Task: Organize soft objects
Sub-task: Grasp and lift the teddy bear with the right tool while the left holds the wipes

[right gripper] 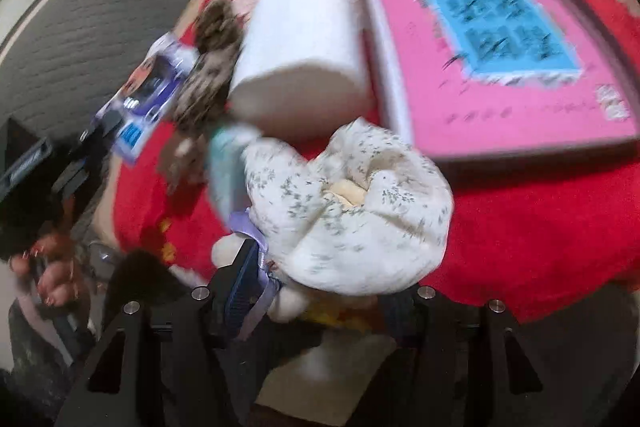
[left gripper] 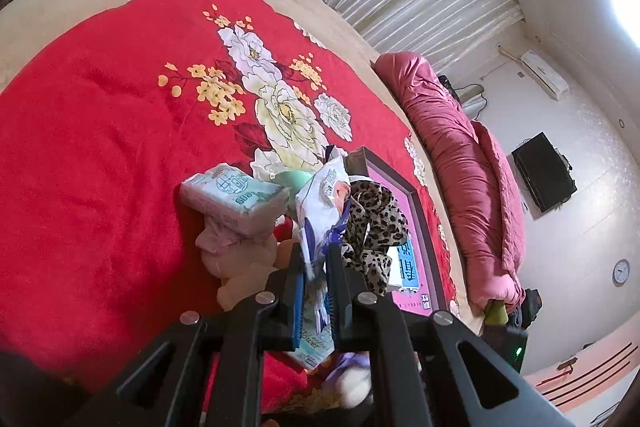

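Two grippers are working over a red floral blanket. In the left wrist view, the left gripper is sitting at lower centre, its jaws pinched together on the bottom edge of a white and blue wipes packet, which is standing upright above the fingers. Just left of the packet a tissue pack is lying on a pale plush toy, and just right of it a leopard-print cloth is draping over the rim of a pink tray.

In the blurred right wrist view, the right gripper is sitting at lower centre, its jaws standing partly apart around a stuffed toy in a flowered cream dress; whether the pads are pressing it I cannot tell. A white paper roll is lying above the toy, touching the tray's left wall.
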